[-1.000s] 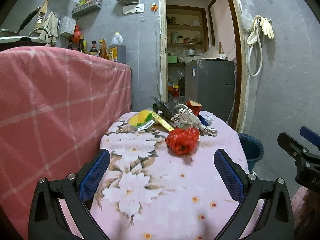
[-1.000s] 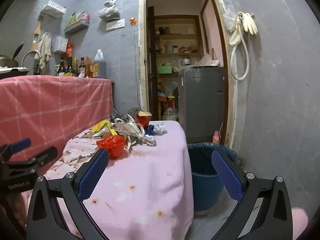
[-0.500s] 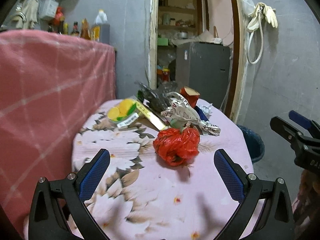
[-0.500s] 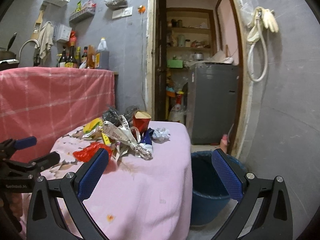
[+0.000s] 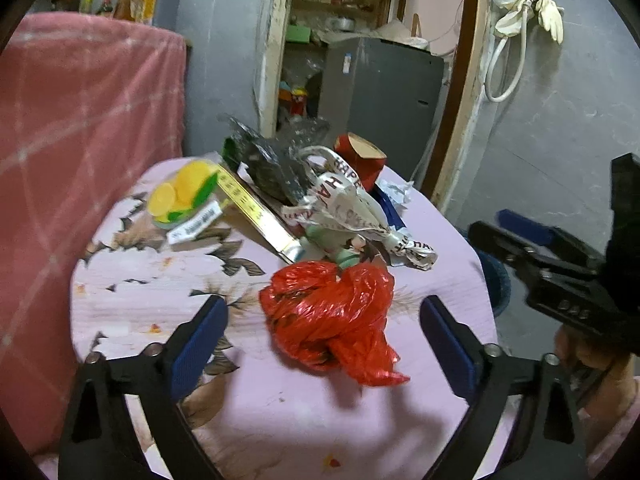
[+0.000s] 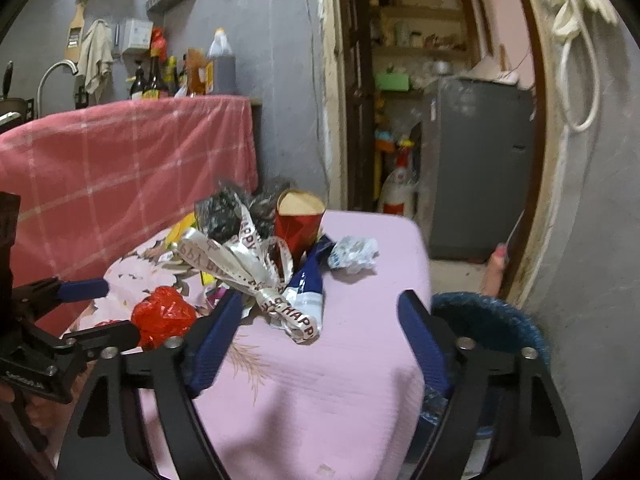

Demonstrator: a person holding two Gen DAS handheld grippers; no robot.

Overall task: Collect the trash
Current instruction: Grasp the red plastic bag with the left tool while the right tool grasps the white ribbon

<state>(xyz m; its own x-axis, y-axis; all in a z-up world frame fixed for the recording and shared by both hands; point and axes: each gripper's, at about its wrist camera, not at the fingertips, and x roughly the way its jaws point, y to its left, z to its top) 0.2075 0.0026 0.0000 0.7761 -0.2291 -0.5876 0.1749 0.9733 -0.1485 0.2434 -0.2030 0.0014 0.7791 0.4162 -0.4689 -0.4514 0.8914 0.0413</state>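
**Both tongs closing, nothing gripped**

Your left tongs (image 5: 322, 342) point forward and downward, jaws wide and just closing in, pads touching nothing. Your right tongs (image 6: 320, 340) sit alongside at a shallower tilt, jaws narrower, also just closing, empty between the pads. Your right hand (image 5: 600, 364) shows behind its handle.

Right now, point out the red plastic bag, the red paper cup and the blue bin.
red plastic bag (image 5: 328, 320): left wrist view, crumpled middle.
red paper cup (image 6: 297, 229): right wrist view, red side wall.
blue bin (image 6: 492, 322): right wrist view, near rim.
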